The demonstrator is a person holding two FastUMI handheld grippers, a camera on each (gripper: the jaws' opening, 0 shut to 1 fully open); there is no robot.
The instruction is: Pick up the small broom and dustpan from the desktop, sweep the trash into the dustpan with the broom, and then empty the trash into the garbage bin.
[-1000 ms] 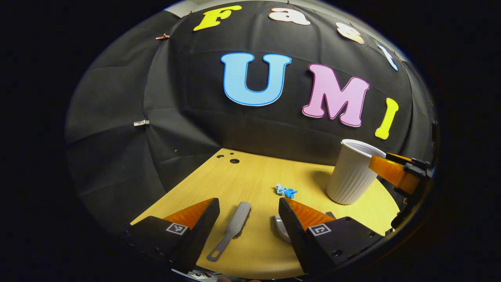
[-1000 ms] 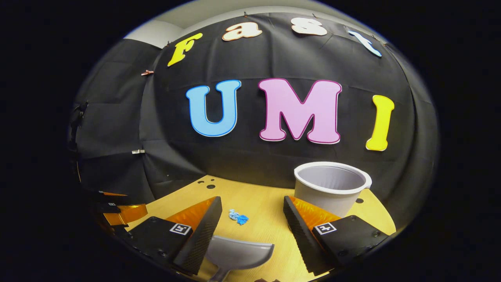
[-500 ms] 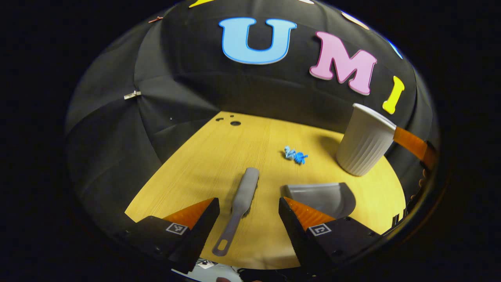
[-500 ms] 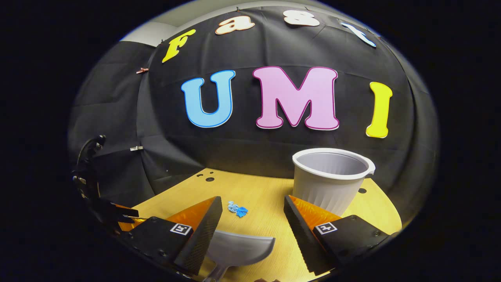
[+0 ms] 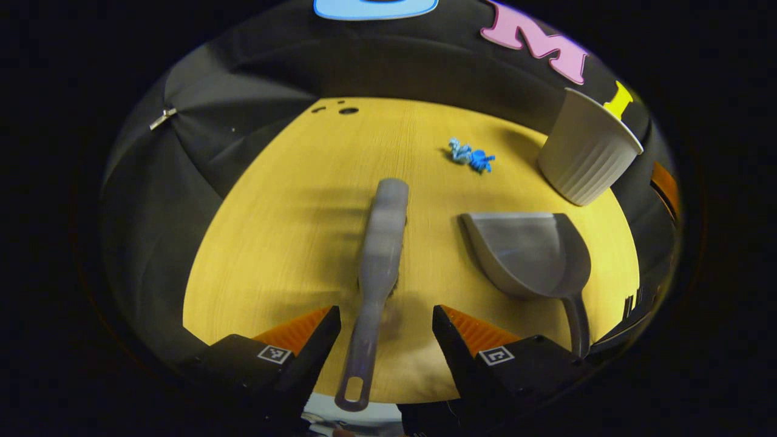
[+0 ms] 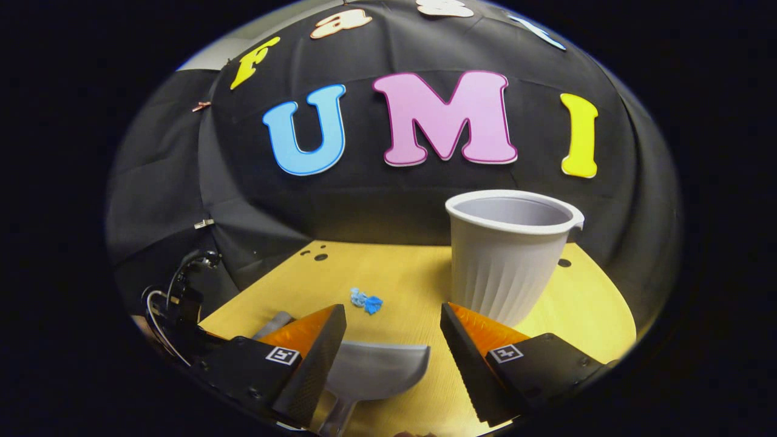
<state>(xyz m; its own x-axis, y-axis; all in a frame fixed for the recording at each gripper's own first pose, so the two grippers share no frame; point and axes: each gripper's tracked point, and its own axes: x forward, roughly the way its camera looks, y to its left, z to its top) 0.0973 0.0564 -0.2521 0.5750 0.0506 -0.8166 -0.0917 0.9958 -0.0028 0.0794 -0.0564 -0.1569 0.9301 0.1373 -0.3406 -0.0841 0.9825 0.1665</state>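
A grey small broom (image 5: 379, 255) lies on the yellow desktop (image 5: 291, 230), its handle pointing back between the fingers of my left gripper (image 5: 386, 318), which is open above it. The grey dustpan (image 5: 531, 252) rests to the broom's right, handle toward me. A blue crumpled scrap of trash (image 5: 472, 156) lies farther off, and the white ribbed garbage bin (image 5: 587, 152) stands at the far right. In the right gripper view, my right gripper (image 6: 393, 318) is open just over the dustpan (image 6: 376, 370), with the trash (image 6: 366, 300) and the bin (image 6: 507, 255) beyond.
Small dark holes (image 5: 347, 110) mark the desktop's far left corner. The black cloth wall closes the back and left. The other gripper's body and cables (image 6: 179, 309) show at the left of the right gripper view. The desktop's near edge runs just under my fingers.
My left gripper has tipped downward and come forward over the broom, whose handle now lies between its fingers. My right gripper has dropped slightly toward the dustpan. Both stay open.
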